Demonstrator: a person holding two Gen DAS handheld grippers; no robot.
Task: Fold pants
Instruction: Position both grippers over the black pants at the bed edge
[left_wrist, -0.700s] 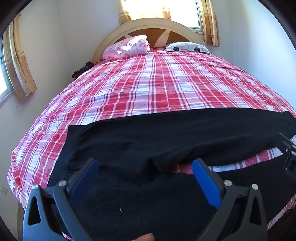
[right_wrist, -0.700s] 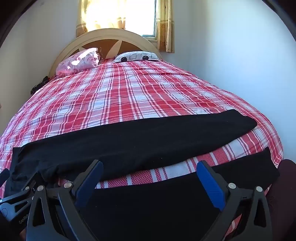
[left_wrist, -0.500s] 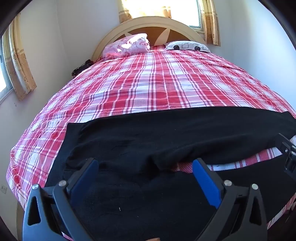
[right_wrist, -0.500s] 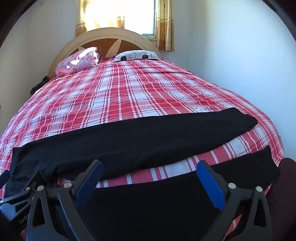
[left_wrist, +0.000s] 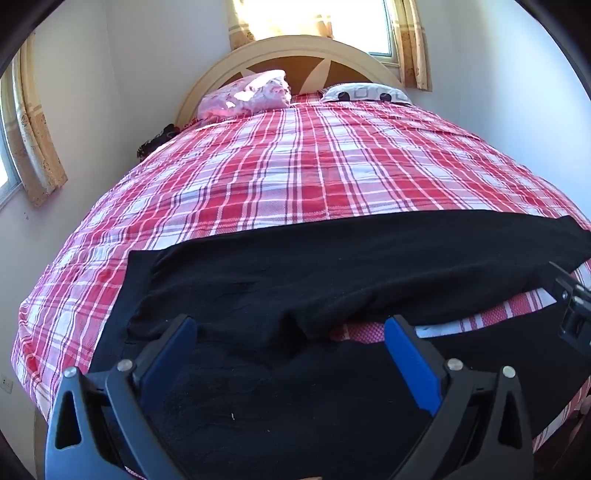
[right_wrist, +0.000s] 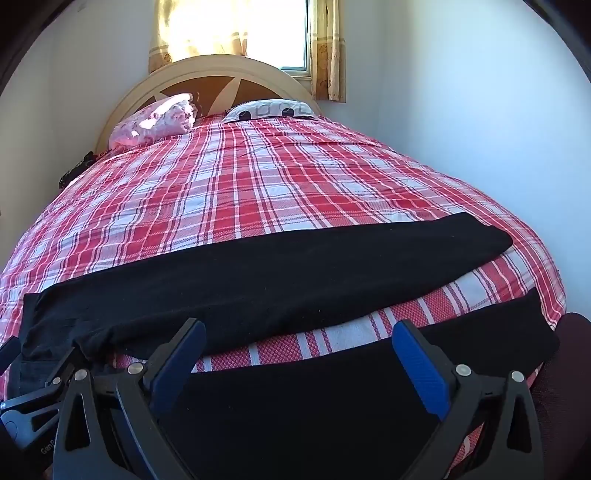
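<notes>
Both claws, left claw (left_wrist: 290, 349) and right claw (right_wrist: 299, 352), stayed wide open (nothing gripped) above the black pants (right_wrist: 266, 273); bed (left_wrist: 295, 177) view barely shifted vs. before.

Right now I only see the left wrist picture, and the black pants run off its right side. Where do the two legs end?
Observer: In the right wrist view, the far leg stops short of the bed's right edge, on the plaid bedspread.
Visitor: And the near one?
Observer: The near leg reaches further right, with its cuff at the bed's corner.
Visitor: Is the other tool holding anything?
Observer: No. The right gripper has its fingers wide apart over the near leg, clamping nothing.
</notes>
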